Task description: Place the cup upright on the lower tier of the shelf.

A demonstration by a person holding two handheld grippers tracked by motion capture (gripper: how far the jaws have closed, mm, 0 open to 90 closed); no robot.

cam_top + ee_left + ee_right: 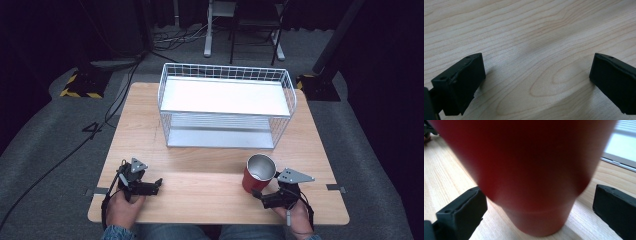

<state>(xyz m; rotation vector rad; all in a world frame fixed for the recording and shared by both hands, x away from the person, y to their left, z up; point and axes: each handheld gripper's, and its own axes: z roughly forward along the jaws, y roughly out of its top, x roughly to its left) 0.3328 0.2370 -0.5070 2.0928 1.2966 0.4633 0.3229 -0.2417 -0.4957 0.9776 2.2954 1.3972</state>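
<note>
Left gripper [159, 184]: jaws apart, empty, resting on table [200, 190], well apart from cup | Red cup [259, 173]: upright, near front-right edge, before wire basket [226, 102] | Right gripper [537, 207]: jaws apart, straddling cup base, nearer tool.

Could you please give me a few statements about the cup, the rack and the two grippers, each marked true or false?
1. The red cup stands upright on the wooden table. True.
2. The right gripper is shut on the cup. False: its fingers stand open on either side of the cup's base.
3. The left gripper is open with only bare wood between its fingers. True.
4. The cup sits inside the white wire rack. False: it stands on the table in front of the rack.
5. The rack's top shelf is bare. True.
</note>
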